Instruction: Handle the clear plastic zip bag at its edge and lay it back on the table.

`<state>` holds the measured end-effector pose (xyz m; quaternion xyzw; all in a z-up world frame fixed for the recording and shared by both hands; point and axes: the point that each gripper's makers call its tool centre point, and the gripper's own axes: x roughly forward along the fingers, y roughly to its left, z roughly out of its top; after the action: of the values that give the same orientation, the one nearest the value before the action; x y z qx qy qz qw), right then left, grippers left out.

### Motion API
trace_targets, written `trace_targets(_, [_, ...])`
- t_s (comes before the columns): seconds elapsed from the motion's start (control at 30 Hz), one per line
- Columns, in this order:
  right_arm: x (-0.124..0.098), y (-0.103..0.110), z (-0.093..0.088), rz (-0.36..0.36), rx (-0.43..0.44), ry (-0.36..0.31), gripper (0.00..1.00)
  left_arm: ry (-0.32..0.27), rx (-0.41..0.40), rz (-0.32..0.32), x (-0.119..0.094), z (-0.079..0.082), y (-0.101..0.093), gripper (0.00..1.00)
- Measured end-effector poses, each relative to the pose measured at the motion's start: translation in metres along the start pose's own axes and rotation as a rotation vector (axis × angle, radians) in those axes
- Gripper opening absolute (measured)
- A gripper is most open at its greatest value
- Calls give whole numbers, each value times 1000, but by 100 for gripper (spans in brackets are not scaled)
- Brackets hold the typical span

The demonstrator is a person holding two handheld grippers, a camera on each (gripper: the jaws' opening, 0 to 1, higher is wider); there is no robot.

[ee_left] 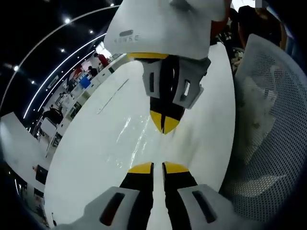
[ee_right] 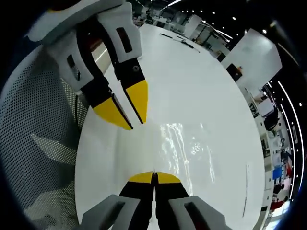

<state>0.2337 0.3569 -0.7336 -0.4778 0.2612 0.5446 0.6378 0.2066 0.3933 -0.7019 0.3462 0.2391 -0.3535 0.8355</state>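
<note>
The clear plastic zip bag [ee_left: 136, 139] lies flat on the white table [ee_left: 211, 96], showing mostly as shiny creases. My left gripper [ee_left: 158, 167] rises from the bottom with its yellow tips a narrow gap apart and nothing between them, just short of the bag's near edge. The right gripper [ee_left: 164, 125] points down from the top, its tips pressed together beside the bag. In the right gripper view the bag [ee_right: 187, 143] glints just beyond my right gripper [ee_right: 154, 176], which is shut with nothing seen in it. The left gripper [ee_right: 129, 115] hangs at the upper left over the table [ee_right: 192, 72].
A white mesh chair [ee_left: 268, 120] stands close against the table's edge, and appears as the mesh chair [ee_right: 38, 143] in the right gripper view. Desks, people and ceiling lights fill the hall behind. A thin dark item [ee_right: 175, 39] lies at the table's far end.
</note>
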Motion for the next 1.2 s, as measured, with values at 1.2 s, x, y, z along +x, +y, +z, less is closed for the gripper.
trace_targets(1.2, [-8, -6, 15, -6, -14, -34, 0, 3, 190, -50, 26, 19, -11, 0])
